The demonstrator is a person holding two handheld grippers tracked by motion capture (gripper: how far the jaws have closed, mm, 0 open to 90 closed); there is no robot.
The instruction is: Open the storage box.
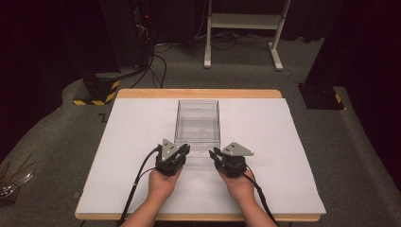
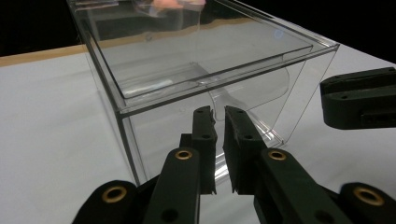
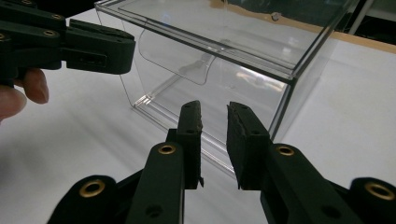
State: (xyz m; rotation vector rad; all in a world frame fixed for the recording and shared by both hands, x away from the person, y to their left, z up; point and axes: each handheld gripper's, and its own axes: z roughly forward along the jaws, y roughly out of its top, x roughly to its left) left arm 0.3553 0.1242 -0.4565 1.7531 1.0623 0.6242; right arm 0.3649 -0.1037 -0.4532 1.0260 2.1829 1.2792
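Note:
A clear plastic box [image 1: 197,124] with a clear lid stands on the white table top, its front end toward me. A curved clear handle [image 2: 254,91] hangs at that front end, and in the right gripper view the handle [image 3: 182,60] lies between the two grippers. My left gripper [image 1: 185,149] is at the box's front left corner. Its jaws stand close together with a narrow slit, and its tips [image 2: 219,112] reach the handle's lower edge; I see nothing pressed between them. My right gripper [image 1: 213,152] is at the front right, open [image 3: 214,107] with a small gap and nothing in it.
The white mat [image 1: 127,142] covers a wooden table [image 1: 198,93] with bare room on both sides of the box. Cables trail from both grippers toward me. Beyond the table stand a white frame's legs [image 1: 207,56] and black stands [image 1: 97,90] on grey carpet.

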